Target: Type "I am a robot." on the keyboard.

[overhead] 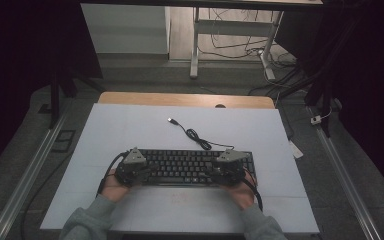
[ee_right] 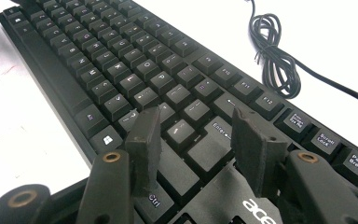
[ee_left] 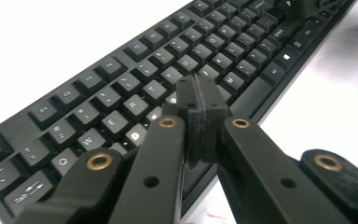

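A black keyboard (overhead: 185,167) lies across the near middle of the white table top (overhead: 130,130), and a gripper is held at each end of it. My left gripper (overhead: 151,173) is over the left half. In the left gripper view its pads (ee_left: 198,93) are pressed together, shut on nothing, above the letter keys of the keyboard (ee_left: 121,93). My right gripper (overhead: 212,173) is over the right half. In the right gripper view it (ee_right: 196,123) stands open above the Enter key area of the keyboard (ee_right: 98,60), with only keys between its fingers.
The keyboard's black cable (overhead: 195,135) coils behind it and ends in a loose USB plug (overhead: 171,120); the coil (ee_right: 275,56) also lies beyond the function keys. A wooden edge (overhead: 180,99) borders the table's far side. Desk legs and floor cables stand beyond.
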`<state>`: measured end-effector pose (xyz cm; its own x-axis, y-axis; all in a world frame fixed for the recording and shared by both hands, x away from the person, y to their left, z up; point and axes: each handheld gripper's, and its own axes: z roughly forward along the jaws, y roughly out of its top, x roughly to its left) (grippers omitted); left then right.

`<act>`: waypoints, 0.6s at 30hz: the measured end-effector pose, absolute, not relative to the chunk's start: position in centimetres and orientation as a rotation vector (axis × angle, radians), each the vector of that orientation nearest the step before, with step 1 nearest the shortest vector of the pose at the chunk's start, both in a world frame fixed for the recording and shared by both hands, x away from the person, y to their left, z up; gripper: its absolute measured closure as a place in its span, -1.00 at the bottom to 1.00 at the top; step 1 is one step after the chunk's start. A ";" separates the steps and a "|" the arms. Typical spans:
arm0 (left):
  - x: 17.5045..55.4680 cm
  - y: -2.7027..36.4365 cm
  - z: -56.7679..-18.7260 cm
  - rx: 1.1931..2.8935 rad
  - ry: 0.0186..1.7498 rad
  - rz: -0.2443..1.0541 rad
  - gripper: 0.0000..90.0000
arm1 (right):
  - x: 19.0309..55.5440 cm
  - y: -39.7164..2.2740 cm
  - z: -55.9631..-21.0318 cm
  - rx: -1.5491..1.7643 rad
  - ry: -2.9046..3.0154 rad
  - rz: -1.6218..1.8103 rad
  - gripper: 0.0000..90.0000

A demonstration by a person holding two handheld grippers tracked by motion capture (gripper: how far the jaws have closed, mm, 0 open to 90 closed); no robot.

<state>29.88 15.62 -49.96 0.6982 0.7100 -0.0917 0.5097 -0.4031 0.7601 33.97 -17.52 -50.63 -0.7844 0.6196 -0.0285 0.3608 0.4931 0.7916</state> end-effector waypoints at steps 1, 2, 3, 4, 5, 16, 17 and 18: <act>29.9 15.8 -49.9 2.090 0.933 0.316 0.98 | 34.0 -17.5 -50.6 0.825 2.432 1.180 0.17; 30.0 15.9 -49.9 2.084 0.942 0.315 0.98 | 34.0 -17.5 -50.6 0.825 2.431 1.181 0.17; 30.0 16.1 -49.9 2.083 0.946 0.317 0.97 | 34.0 -17.5 -50.6 0.825 2.430 1.181 0.17; 30.0 16.2 -49.8 2.077 0.951 0.319 0.97 | 34.0 -17.5 -50.6 0.823 2.430 1.181 0.17; 30.1 16.4 -49.8 2.076 0.954 0.320 0.97 | 34.0 -17.5 -50.6 0.823 2.429 1.181 0.17; 30.4 17.7 -49.7 2.050 1.000 0.333 0.94 | 34.0 -17.5 -50.6 0.825 2.431 1.176 0.17; 30.5 17.8 -49.8 2.050 1.003 0.336 0.94 | 34.0 -17.5 -50.6 0.825 2.431 1.176 0.17; 30.5 17.9 -49.8 2.050 1.005 0.338 0.93 | 34.0 -17.5 -50.6 0.828 2.432 1.175 0.17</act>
<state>30.50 17.88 -49.76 0.6470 0.7553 -0.1046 0.5385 -0.3554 0.7641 33.95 -17.51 -50.63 -0.7830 0.6214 -0.0299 0.3627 0.4951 0.7895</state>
